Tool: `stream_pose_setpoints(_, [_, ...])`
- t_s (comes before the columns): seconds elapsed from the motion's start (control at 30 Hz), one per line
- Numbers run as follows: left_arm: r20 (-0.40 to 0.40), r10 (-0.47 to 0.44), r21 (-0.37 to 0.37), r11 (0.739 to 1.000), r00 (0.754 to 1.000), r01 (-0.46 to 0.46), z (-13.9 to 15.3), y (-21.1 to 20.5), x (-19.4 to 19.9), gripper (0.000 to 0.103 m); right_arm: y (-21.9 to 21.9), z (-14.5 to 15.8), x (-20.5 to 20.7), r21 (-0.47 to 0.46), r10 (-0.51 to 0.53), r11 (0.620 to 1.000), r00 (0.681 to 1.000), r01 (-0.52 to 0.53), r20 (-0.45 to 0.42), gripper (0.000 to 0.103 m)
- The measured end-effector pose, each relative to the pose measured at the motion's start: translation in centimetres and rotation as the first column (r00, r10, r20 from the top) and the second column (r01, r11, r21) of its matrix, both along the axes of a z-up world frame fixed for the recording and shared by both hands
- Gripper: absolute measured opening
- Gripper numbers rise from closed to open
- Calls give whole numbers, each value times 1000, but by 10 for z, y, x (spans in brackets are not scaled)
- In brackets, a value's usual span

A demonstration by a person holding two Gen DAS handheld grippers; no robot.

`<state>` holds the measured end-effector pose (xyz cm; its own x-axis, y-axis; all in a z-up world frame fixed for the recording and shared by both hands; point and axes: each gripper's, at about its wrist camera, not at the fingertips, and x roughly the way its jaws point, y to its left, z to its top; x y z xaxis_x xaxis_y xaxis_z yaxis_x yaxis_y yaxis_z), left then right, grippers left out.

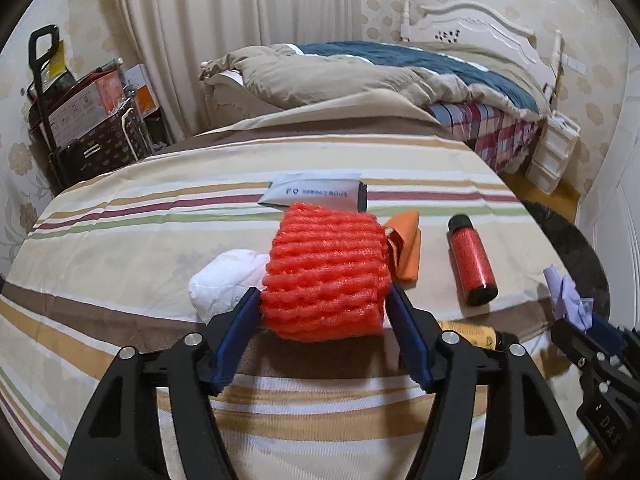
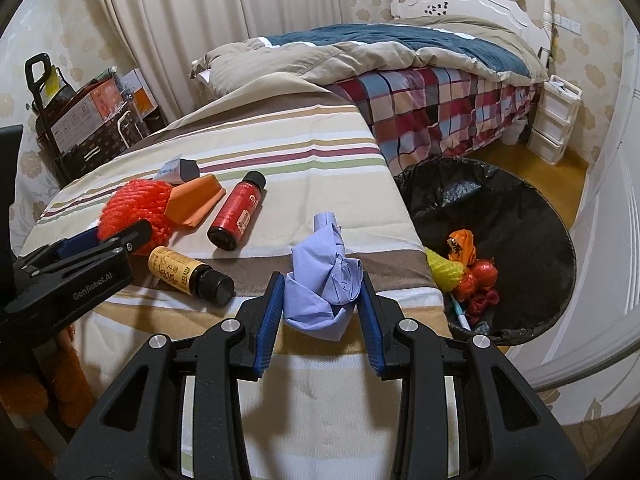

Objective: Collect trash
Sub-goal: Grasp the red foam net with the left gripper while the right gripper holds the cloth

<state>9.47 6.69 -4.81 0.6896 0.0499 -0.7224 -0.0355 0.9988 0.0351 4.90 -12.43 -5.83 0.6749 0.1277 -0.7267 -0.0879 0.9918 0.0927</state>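
Honestly, left tool (image 1: 326, 308) half-closed around red foam net (image 1: 326, 276) on tabletop (image 1: 120, 240): squeeze gently. Right tool (image 2: 320, 300) gripping blue paper wad (image 2: 322, 284); swing over bin (image 2: 520, 200).

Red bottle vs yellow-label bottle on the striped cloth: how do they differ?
The red bottle has a glossy red body; the yellow-label bottle is dark with a yellow label. The red one looks longer and lies cap away from the right camera; the yellow one's cap points toward it. Both lie on their sides, black-capped.
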Motion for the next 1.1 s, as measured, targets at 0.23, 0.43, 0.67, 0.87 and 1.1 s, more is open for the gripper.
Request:
stream_pose_setpoints(0.23, [29, -16, -4, 1000, 999, 16, 5, 2, -9, 42, 3, -1, 0, -2, 4, 1000, 1000, -4, 2, 36])
stream_pose_setpoints(0.43, [39, -20, -25, 999, 999, 21, 9, 11, -15, 33, 4, 0, -1, -4, 4, 1000, 1000, -4, 3, 36])
stream_pose_setpoints(0.67, [41, -13, -53, 998, 999, 15, 12, 20, -21, 27, 5, 2, -2, -7, 6, 1000, 1000, -5, 2, 36])
stream_pose_setpoints(0.87, [79, -20, -76, 997, 997, 26, 26, 21, -28, 26, 6, 7, -5, -7, 3, 1000, 1000, -3, 12, 36])
stream_pose_setpoints(1.1, [124, -42, -98, 994, 991, 54, 45, 14, -36, 26, -1, 17, -7, -8, -14, 1000, 999, 14, 38, 36])
